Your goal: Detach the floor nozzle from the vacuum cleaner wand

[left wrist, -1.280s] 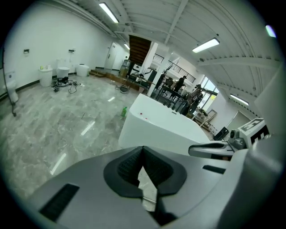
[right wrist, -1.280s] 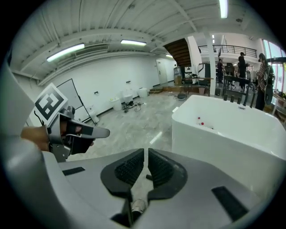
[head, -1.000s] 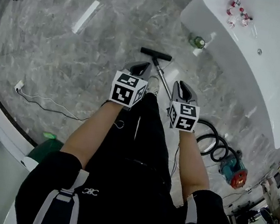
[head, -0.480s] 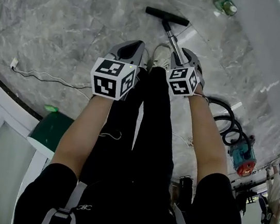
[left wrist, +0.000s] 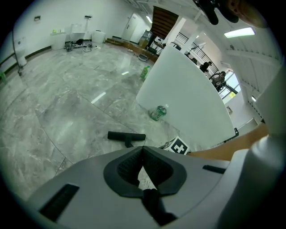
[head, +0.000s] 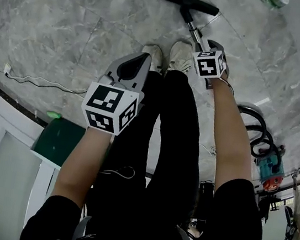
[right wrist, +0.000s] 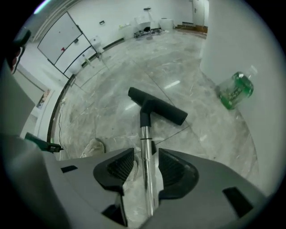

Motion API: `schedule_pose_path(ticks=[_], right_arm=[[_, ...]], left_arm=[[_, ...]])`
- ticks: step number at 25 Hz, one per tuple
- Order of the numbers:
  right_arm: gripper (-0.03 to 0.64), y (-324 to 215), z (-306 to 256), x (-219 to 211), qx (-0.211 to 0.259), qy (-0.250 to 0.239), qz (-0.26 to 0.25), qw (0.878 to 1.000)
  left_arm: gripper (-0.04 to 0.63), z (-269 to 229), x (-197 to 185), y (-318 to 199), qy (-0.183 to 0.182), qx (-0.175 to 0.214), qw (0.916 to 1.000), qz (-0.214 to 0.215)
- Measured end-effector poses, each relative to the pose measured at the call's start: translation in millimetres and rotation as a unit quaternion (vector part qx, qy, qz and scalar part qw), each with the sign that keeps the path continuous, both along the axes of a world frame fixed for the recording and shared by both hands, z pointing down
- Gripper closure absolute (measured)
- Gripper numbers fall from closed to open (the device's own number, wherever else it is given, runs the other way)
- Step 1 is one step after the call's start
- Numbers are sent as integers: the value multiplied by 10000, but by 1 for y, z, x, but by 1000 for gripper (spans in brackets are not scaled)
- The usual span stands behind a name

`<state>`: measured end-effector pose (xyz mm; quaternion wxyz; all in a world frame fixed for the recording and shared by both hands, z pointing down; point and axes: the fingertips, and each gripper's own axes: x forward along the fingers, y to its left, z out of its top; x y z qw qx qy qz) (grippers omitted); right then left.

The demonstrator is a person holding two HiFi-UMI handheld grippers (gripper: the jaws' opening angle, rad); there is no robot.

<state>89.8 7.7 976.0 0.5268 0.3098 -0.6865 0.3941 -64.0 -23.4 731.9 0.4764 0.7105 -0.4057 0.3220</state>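
Grey plastic jaws of the right gripper (right wrist: 145, 154) stand apart, one on each side of the chrome metal vacuum wand (right wrist: 144, 132). The tube runs up the gap between the ribbed black pads (right wrist: 117, 169), and neither pad visibly presses on it. A worn white sneaker (right wrist: 93, 146) sits just left of the tube and crowds that side of the gap. Beyond the jaws the wand enters the neck of the black T-shaped floor nozzle (right wrist: 156, 106), which lies flat on the grey marble floor (head: 52, 24) and is joined to the wand.

The left gripper (left wrist: 143, 150) is closed tip to tip on nothing. In the head view it hangs over the person's left leg, well apart from the wand, with both feet between it and the tube. From its own view the nozzle lies ahead on the tiles.

To the right of the nozzle a green plastic bottle (right wrist: 235, 91) lies on its side at the foot of a white curved wall (left wrist: 187, 98). Behind the right arm a black coiled hose (head: 251, 132) leads to a teal and red vacuum body (head: 269, 172). On the left, a thin white cable (head: 38, 80) trails across the floor near a dark green box (head: 57, 139)
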Motion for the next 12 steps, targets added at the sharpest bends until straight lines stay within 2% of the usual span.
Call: schedule_pose_path(ticks=[3,7,12], right_arm=[[389,16,45,0,-221,108,121,9996],[379,26,88,5,-157,517,103,9985],[380,24,117,-1,-31,644,-621,9960]], left_arm=[[589,24,-13,3,-15,-15,10000,6],[589,45,-29,4,-22,-38,9998,-195],[589,57,-39,7,-81,-65,9997,-213]])
